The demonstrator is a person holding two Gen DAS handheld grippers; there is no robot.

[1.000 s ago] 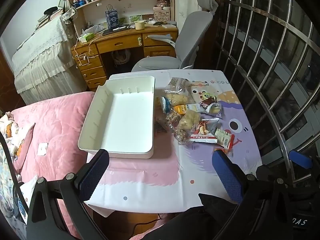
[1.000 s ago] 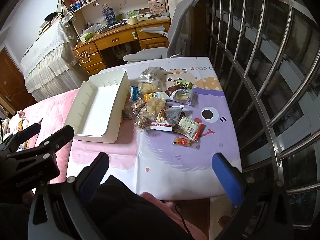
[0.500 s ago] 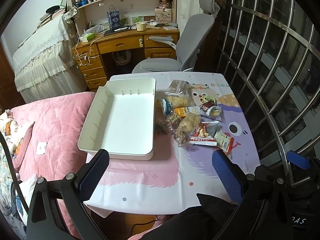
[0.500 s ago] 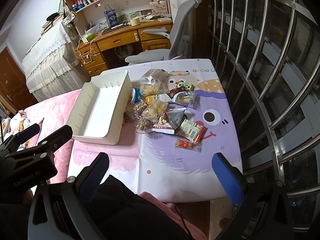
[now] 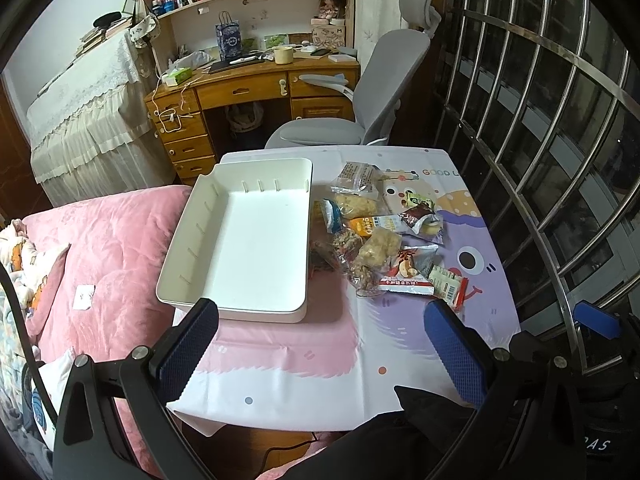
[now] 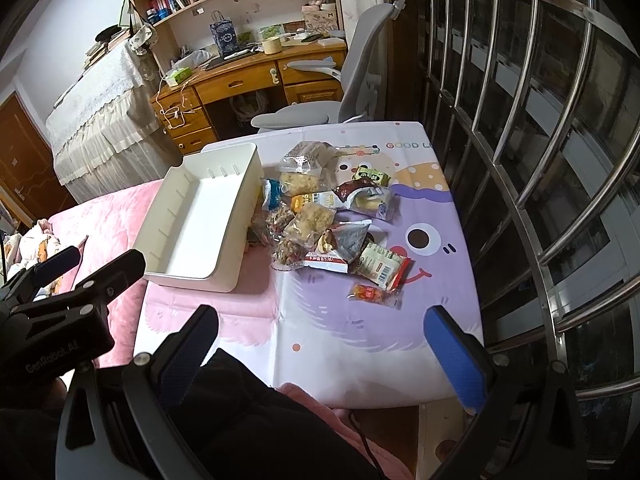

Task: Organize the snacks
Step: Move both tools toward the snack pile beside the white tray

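Snacks (image 6: 328, 224) lie heaped on the bench (image 6: 360, 332), just right of the white tray (image 6: 196, 216), whose inside shows nothing in it. Both grippers hover at the near edge, jaws wide apart and holding nothing: the left gripper (image 5: 320, 352) faces the tray's near wall, the right gripper (image 6: 320, 344) faces the pile. The heap runs away from the jaws, ahead and slightly left of the right gripper, so that hand looks the nearer one. Closest to it is a small orange packet (image 6: 370, 294), lying apart from the rest with its long side across the view. Packets overlap, so their count and lower layers are hard to make out; the left camera barely shows the orange packet.
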